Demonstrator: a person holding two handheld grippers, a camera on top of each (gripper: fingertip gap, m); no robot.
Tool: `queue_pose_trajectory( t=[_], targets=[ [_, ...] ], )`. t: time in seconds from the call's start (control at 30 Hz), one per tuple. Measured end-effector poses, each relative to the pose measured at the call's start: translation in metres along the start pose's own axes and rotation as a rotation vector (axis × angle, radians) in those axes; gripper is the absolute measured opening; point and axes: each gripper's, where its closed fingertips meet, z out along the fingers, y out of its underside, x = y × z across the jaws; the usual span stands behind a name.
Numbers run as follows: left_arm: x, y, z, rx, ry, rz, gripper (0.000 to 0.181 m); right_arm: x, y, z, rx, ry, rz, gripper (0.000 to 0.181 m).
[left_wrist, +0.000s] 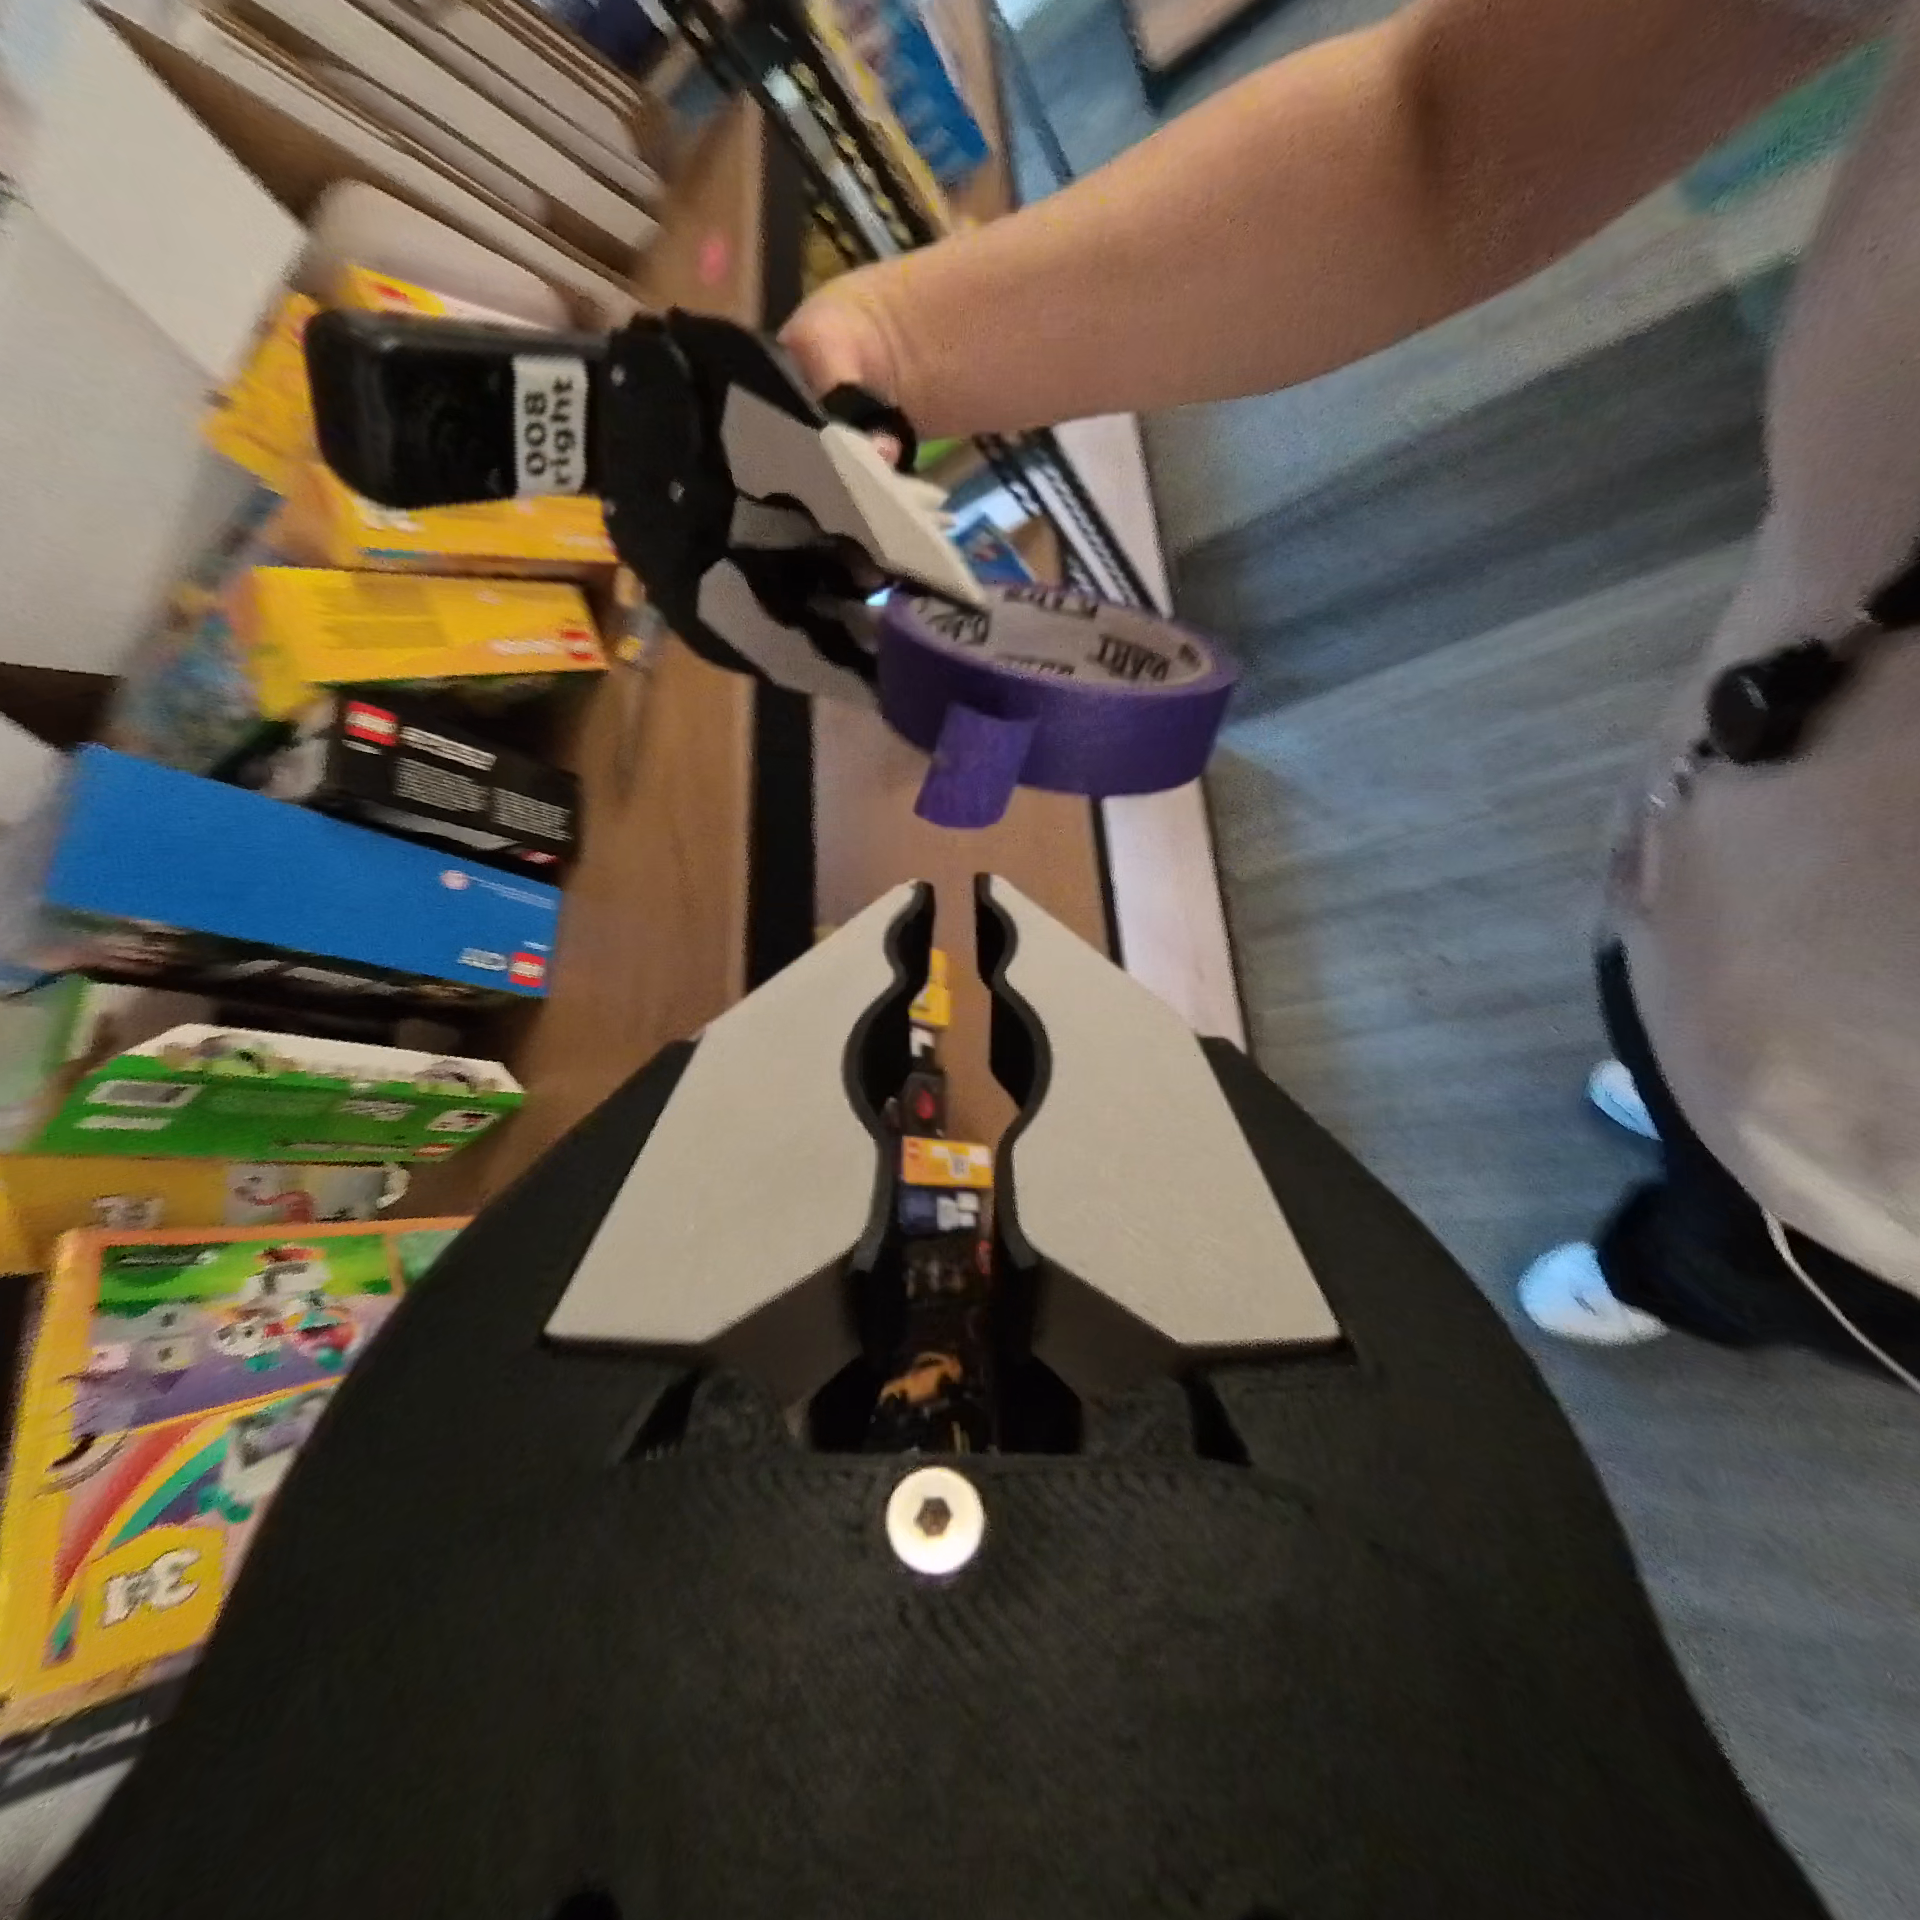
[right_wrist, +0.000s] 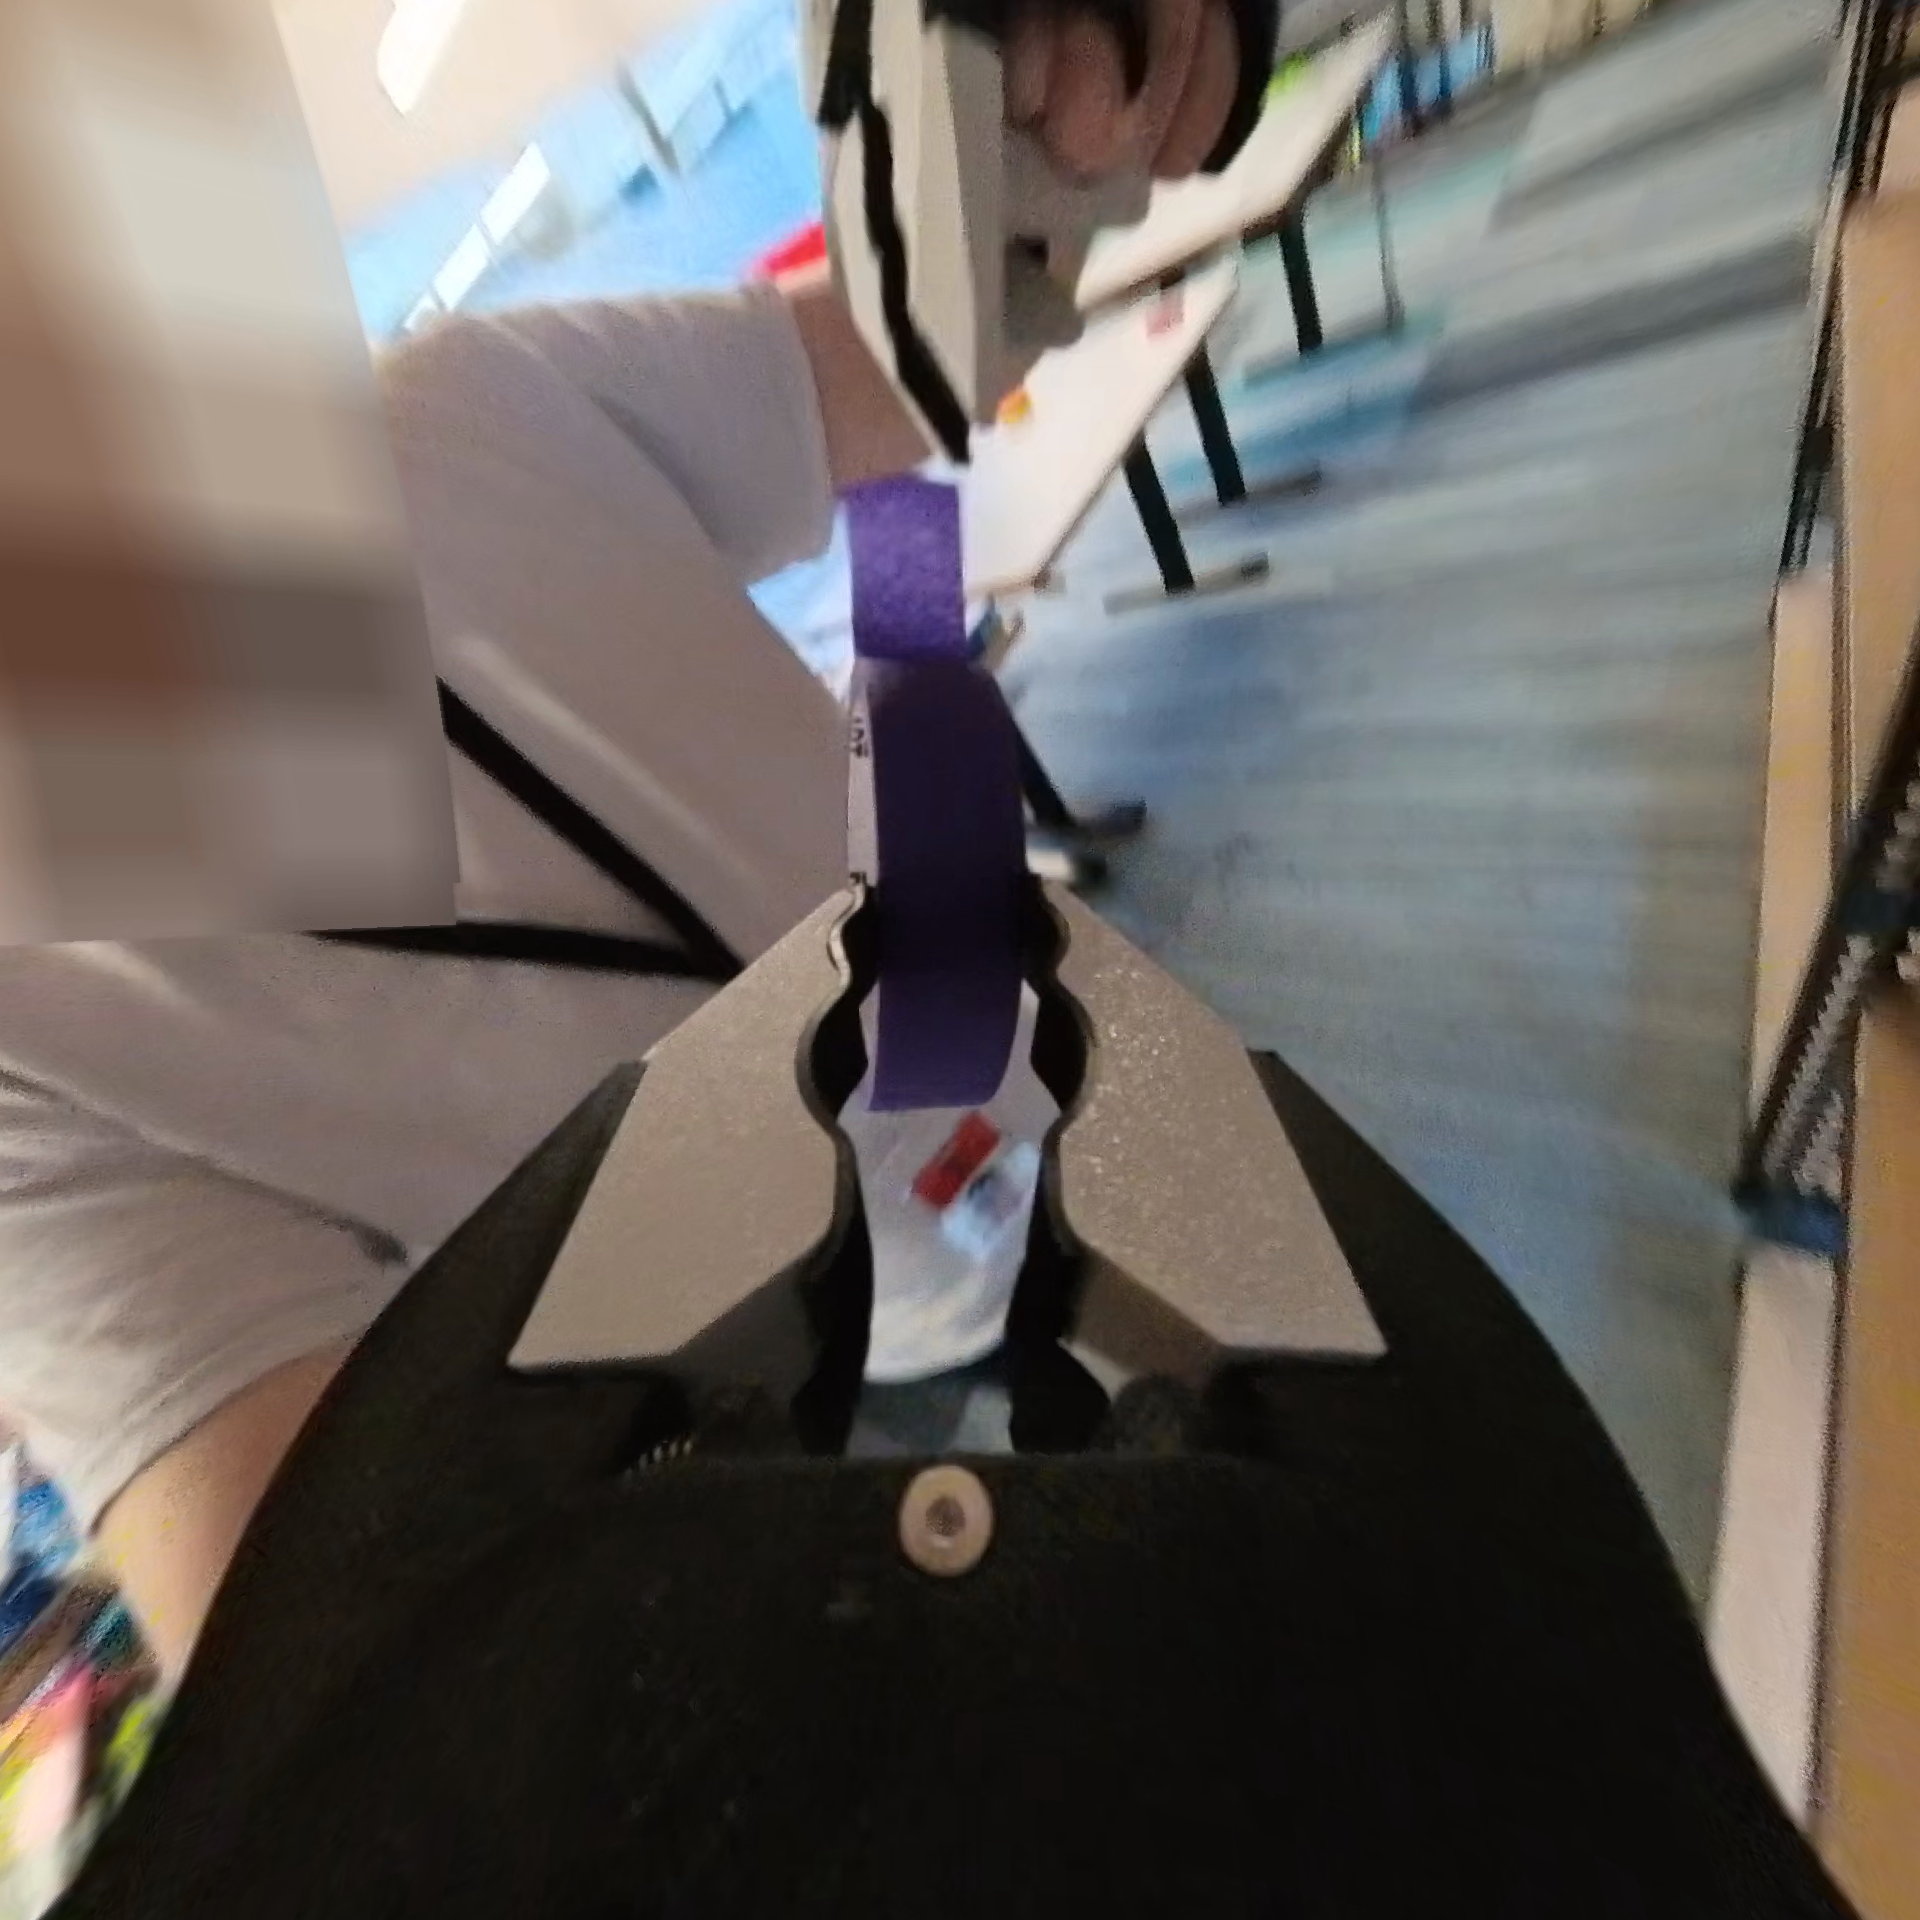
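1. While my left gripper (left_wrist: 948, 894) fills the lower half of the left wrist view, its two grey fingers (left_wrist: 790, 1122) stand nearly pressed together with only a thin slit at the tips, and nothing sits between them.
2. Just beyond those tips, apart from them, hangs the loose end (left_wrist: 971, 774) of a purple tape roll (left_wrist: 1070, 696), which my right gripper (left_wrist: 925, 623) pinches by the roll's near edge. Where exactly its fingers bite is hidden behind the roll.
3. My right hand (left_wrist: 842, 343) grips that tool from above, the bare forearm (left_wrist: 1299, 208) reaching in from the upper right.
4. Only this view shows the shelf (left_wrist: 644, 883) of colourful toy boxes (left_wrist: 301, 904) on the left, all smeared by motion, and my shoes (left_wrist: 1590, 1299) on the grey carpet (left_wrist: 1455, 831).
5. From the right wrist view, my right gripper (right_wrist: 940, 914) clamps the tape roll (right_wrist: 940, 883) edge-on between its fingertips, so the roll's hole is hidden here.
6. The loose end (right_wrist: 904, 566) stands up from the roll towards my left gripper (right_wrist: 961, 436), which points down from the top edge, cut off by the frame; whether it touches the strip I cannot tell.
7. Only this view shows my white sleeve (right_wrist: 623, 468) and the tables (right_wrist: 1132, 364) behind, both blurred.
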Motion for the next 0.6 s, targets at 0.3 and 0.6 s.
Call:
queue_pose_trajectory(
  t=[0.3,0.6],
  targets=[
    [-0.028,0.023,-0.015,0.386,-0.150,-0.601,0.052,0.006,-0.032,-0.038,-0.231,0.493,-0.091,0.027],
    [0.000,0.008,0.053,0.814,0.027,-0.842,0.069,0.004,-0.044,-0.016,0.037,0.571,-0.238,0.027]
  ],
)
